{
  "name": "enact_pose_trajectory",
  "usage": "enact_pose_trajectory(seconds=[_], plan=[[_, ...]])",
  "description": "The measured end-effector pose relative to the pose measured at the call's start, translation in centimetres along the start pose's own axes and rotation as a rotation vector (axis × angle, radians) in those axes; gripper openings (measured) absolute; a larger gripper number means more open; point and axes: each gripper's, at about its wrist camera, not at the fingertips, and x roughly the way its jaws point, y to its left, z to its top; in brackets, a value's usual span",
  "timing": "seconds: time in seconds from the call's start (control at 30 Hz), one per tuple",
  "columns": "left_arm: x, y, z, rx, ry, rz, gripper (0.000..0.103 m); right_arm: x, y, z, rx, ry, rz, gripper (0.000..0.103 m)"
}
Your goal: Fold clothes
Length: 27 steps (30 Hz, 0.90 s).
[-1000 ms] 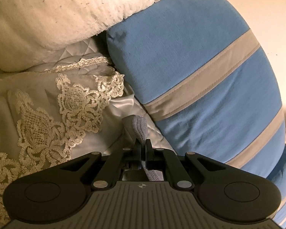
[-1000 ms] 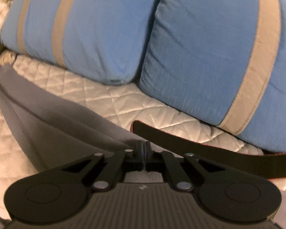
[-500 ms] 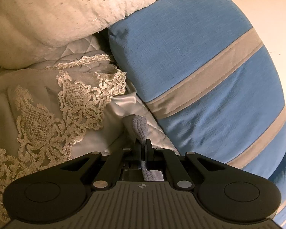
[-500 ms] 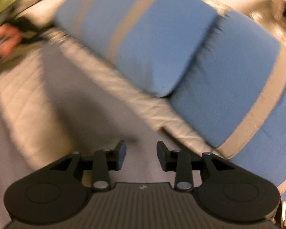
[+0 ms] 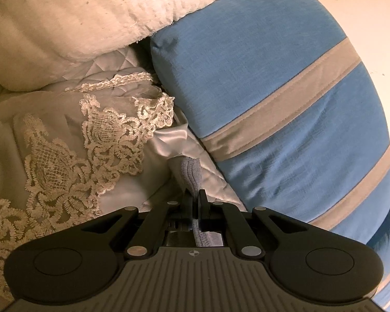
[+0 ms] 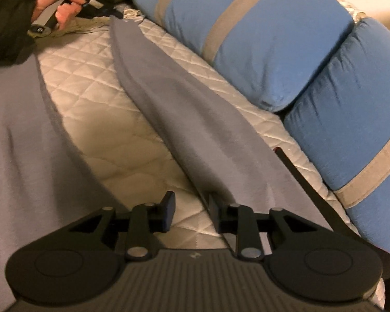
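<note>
Holding one end of the grey garment (image 6: 195, 119) pinched in our left gripper (image 5: 195, 200), we keep that cuff (image 5: 188, 174) clamped between pressed-together pads, close to the blue pillow (image 5: 286, 104) and the lace cover (image 5: 91, 143). The garment lies stretched across the quilted bed (image 6: 91, 78), a long grey strip running from the left gripper, seen far off in our hand (image 6: 57, 2), down to the right gripper (image 6: 191, 208).

Our right gripper has its jaws apart and is closing them; the gap between them shows only quilt, while the strip's edge lies against the right-hand finger (image 6: 215, 205). Nothing is gripped there yet.

To do this step well, we judge that the right gripper should slide sideways so the strip's edge sits fully between the pads before they meet, taking cloth only and not the quilt beneath. The left end should stay taut but not tugged, so the strip stays flat. A black strap (image 6: 304, 182) lies just beside the strip near the pillows; we should keep it out of the bite.
</note>
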Motion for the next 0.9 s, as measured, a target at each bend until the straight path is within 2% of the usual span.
enact_pose_trajectory(seconds=[0.57, 0.7, 0.8, 0.83, 0.87, 0.9], plan=[[0.3, -0.1, -0.3, 0.003, 0.009, 0.011, 0.003, 1.8, 0.3, 0.2, -0.07, 0.0, -0.058, 0.041], [0.4, -0.1, -0.5, 0.006, 0.01, 0.014, 0.003, 2.9, 0.4, 0.3, -0.082, 0.035, -0.063, 0.039], [0.4, -0.1, -0.5, 0.006, 0.01, 0.014, 0.003, 3.4, -0.2, 0.3, -0.041, 0.053, -0.036, 0.033], [0.5, -0.1, -0.5, 0.006, 0.01, 0.014, 0.003, 3.4, -0.6, 0.4, -0.014, 0.057, -0.02, 0.017], [0.5, 0.0, -0.5, 0.005, 0.01, 0.015, 0.003, 3.3, -0.9, 0.4, 0.013, 0.06, -0.003, 0.011], [0.5, 0.0, -0.6, 0.005, 0.011, 0.015, 0.003, 3.3, -1.3, 0.4, 0.04, 0.063, 0.014, 0.009]])
